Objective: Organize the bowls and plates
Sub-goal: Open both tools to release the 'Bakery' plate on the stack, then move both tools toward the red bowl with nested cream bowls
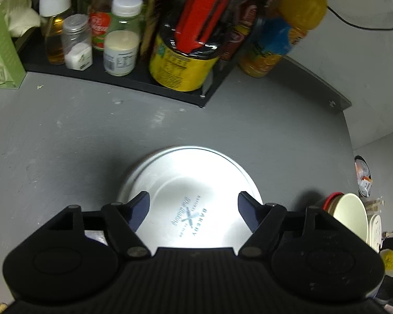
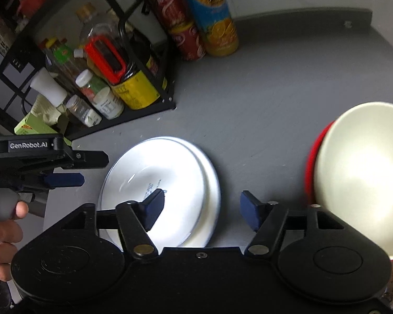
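Open right tongs (image 2: 201, 206) above stacked white plates (image 2: 175, 172).

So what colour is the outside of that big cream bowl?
Red on the outside of the big cream bowl; the right wrist view shows it best.

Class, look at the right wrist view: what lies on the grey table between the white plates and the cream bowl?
Nothing: bare grey table separates the white plates from the cream bowl.
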{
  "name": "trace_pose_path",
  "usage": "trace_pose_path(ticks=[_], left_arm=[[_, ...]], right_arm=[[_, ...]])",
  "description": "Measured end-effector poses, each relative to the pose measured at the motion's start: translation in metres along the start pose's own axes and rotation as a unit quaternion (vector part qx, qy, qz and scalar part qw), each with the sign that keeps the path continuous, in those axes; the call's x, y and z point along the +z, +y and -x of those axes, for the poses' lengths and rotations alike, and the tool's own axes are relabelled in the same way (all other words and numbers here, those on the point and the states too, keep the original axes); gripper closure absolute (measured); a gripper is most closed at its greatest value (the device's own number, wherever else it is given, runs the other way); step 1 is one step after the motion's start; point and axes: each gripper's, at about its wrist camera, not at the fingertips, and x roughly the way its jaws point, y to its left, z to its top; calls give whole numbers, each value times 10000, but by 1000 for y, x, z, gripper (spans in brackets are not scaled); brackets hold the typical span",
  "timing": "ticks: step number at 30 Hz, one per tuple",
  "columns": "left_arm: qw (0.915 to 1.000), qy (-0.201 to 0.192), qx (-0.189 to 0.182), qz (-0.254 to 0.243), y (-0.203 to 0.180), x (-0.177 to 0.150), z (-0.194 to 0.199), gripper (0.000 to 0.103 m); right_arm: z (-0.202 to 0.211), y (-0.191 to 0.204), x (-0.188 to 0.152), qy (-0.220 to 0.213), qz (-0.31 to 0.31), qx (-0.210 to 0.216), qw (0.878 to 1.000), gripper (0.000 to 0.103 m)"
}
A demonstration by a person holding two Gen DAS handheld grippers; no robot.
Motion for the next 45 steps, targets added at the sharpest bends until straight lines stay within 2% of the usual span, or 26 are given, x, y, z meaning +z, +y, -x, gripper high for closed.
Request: trace_pose_path(ticks=[5, 9, 13, 18, 31, 39, 45], left_arm=[[10000, 4, -26, -48, -17, -7, 4, 30], [10000, -32, -19, -30, -32, -15, 7, 29], [9999, -21, -55, -138, -51, -28, 11, 29], [9999, 17, 8, -121, -72, -42, 11, 29], [9994, 45, -145, -323, -139, -64, -5, 29], [9991, 142, -187, -355, -173, -74, -25, 29], [9990, 234, -174, -346, -192, -83, -51, 29]], right_arm=[[18, -8, 0, -110, 132, -75, 9998, 21], [32, -20, 5, -172, 146, -70, 9997, 18], [51, -34, 8, -341, 164, -37, 9993, 9], [68, -55, 7, -404, 185, -125, 9989, 4], [98, -120, 6, -606, -118, -409, 9973, 4], [107, -164, 6, -532, -253, -547, 9968, 4], [98, -194, 1, -389, -328, -480, 9976, 5]])
